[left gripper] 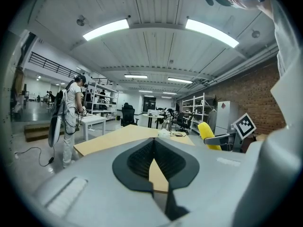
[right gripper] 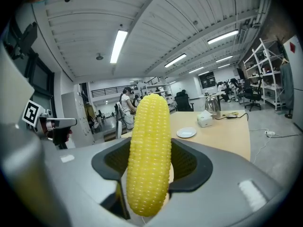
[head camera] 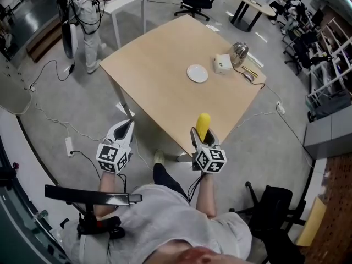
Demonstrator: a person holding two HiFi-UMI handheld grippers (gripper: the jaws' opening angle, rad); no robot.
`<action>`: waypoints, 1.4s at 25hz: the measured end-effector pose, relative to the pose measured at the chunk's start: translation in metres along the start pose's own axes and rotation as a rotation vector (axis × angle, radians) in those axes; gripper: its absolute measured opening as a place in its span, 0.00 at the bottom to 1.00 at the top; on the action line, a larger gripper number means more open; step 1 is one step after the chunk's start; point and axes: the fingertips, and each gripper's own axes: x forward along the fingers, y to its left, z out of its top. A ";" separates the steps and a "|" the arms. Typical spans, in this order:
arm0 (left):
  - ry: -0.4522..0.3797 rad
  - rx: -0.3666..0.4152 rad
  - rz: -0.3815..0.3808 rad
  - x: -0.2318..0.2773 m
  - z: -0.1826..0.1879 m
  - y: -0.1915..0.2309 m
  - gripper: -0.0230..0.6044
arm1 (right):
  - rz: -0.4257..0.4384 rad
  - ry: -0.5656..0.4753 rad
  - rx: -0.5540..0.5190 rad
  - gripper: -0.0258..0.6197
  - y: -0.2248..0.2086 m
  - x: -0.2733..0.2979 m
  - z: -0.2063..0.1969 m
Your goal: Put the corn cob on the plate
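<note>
Two grippers are showing: one left gripper (head camera: 128, 124) and one right gripper (head camera: 202, 134). One corn cob (head camera: 203, 125) is showing. One white plate (head camera: 197, 73), one tissue box (head camera: 223, 64) and one metal kettle (head camera: 238, 51) are sitting on one wooden table (head camera: 159, 92). One person (head camera: 88, 15) is standing beyond it.

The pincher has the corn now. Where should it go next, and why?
Probably forward over the table, toward the plate. The right gripper holds the corn cob upright at the table's near edge, but the empty plate lies well ahead of it.
</note>
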 end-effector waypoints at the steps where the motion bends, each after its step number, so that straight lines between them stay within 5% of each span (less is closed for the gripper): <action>1: 0.005 0.001 -0.004 0.009 0.001 0.002 0.07 | -0.001 0.005 0.002 0.43 -0.004 0.006 0.001; 18: 0.000 0.003 -0.020 0.137 0.028 0.049 0.07 | -0.018 0.035 -0.014 0.43 -0.070 0.116 0.044; 35: 0.028 0.009 0.022 0.176 0.023 0.068 0.07 | -0.022 0.054 -0.071 0.43 -0.115 0.178 0.061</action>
